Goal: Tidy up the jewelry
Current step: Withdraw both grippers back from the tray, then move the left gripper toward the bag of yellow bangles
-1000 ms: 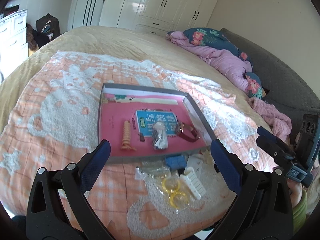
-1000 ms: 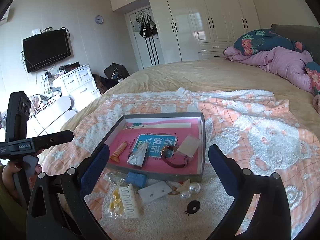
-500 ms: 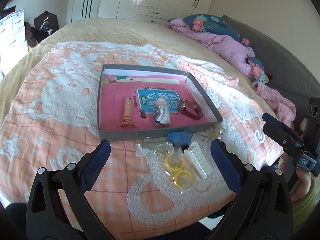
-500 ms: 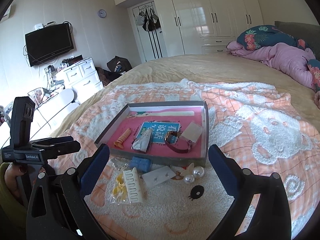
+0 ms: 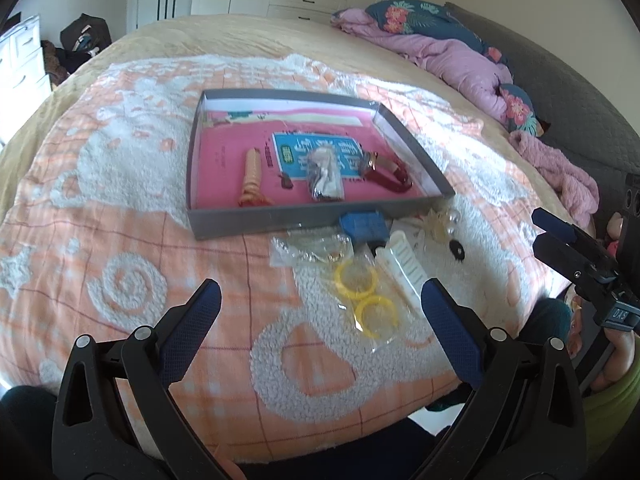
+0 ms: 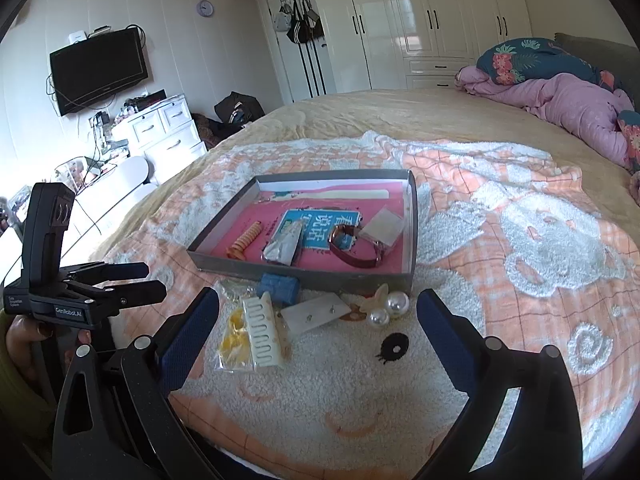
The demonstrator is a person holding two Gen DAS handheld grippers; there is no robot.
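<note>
A grey tray [image 5: 312,216] with a pink lining lies on the orange and white blanket. In it are a red watch [image 5: 386,172], an orange spiral hair tie [image 5: 252,178] and a small clear bag [image 5: 324,178]. Loose in front of the tray lie a blue piece [image 6: 278,286], bagged yellow rings [image 5: 366,296], a white comb clip [image 6: 262,330], an earring card [image 6: 316,314], a pearl clip [image 6: 388,308] and a small black piece [image 6: 394,346]. My left gripper [image 5: 320,296] hovers open just before the yellow rings. My right gripper [image 6: 318,304] hovers open over the earring card, holding nothing.
The blanket [image 5: 120,240] covers a beige bed [image 6: 400,112] whose near edge runs just under both grippers. Pink bedding and floral pillows [image 6: 560,92] lie at the far right. White drawers [image 6: 168,132] stand left of the bed. A hand [image 6: 24,344] holds the left gripper.
Both grippers have come lower and nearer the loose pieces in front of the tray. Nothing on the bed has moved and both stay open.
</note>
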